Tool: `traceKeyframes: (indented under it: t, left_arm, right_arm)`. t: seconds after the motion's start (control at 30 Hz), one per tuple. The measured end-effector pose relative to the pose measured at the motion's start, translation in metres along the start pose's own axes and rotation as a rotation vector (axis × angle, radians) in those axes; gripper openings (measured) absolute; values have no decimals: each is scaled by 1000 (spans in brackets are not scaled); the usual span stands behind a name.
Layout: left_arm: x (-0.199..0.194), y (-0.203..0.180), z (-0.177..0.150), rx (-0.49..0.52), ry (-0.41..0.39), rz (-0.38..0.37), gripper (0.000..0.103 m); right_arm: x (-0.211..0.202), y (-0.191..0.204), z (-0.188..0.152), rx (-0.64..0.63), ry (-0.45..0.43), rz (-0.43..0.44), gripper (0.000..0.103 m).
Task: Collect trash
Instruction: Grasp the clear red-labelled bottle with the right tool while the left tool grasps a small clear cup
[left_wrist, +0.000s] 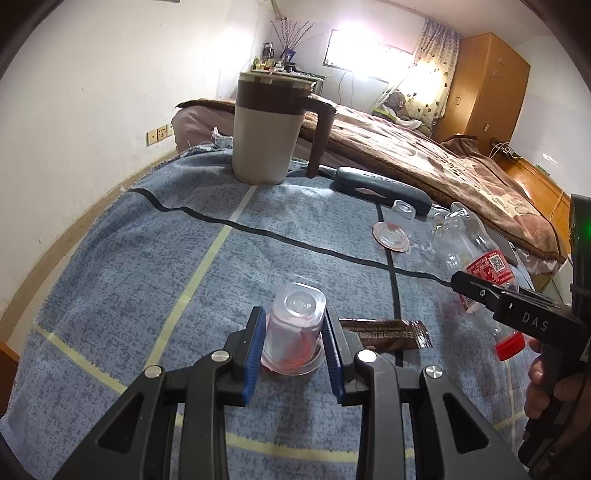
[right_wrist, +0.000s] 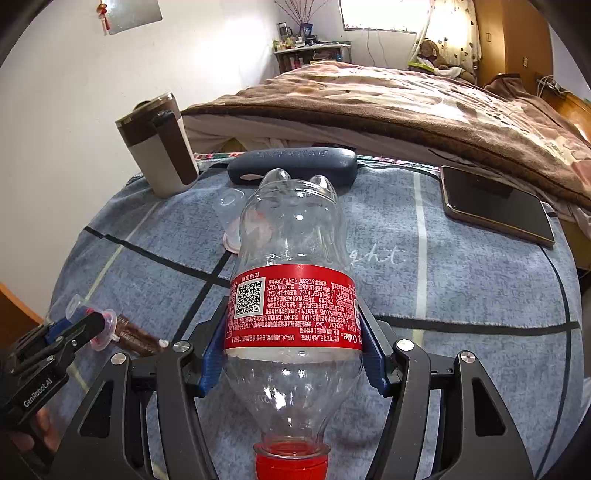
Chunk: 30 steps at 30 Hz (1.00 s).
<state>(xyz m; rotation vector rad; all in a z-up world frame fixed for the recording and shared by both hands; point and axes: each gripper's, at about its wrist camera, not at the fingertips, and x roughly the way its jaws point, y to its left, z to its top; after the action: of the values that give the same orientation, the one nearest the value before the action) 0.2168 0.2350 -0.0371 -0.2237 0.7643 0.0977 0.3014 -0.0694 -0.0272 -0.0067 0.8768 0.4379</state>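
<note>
Clamped between the blue pads of the left gripper (left_wrist: 295, 343): an upturned clear jelly cup (left_wrist: 293, 332), red residue at its rim, standing on the blue-grey checked cloth (left_wrist: 147, 258). Pads pressing both side walls, by the look of it. Just beside the cup on its right, flat on the cloth: a brown snack wrapper (left_wrist: 388, 334). Held across the red label by the right gripper (right_wrist: 291, 332): an empty Coke bottle (right_wrist: 291, 258), red cap toward the camera, base pointing away, jaws standing wide around its body. Farther off, lying tipped near the dark glasses case (left_wrist: 384, 188): a second clear jelly cup (left_wrist: 395, 229). Beyond that, a lidded brown-and-cream mug (left_wrist: 273, 125), and on the right a phone (right_wrist: 498, 206); neither looks like trash. Step in hand, judging from this: grasp secured on two pieces at once. Next: lift both clear without crushing the thin cup, carry to a bin, none in view. Wrapper and far cup left to gather.
</note>
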Motion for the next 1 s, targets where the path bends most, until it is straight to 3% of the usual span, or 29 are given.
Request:
traceKeyframes:
  t: [0.47,1.0]
  left_arm:
    - [-51,-36,-7,61,-55,-32,32]
    - [-88,-140,-27,206,-81,-170,32]
  right_arm:
    - [-54,-14,-19,31,-55,17,63]
    - [-126,-75,-57,115,-122,-67,63]
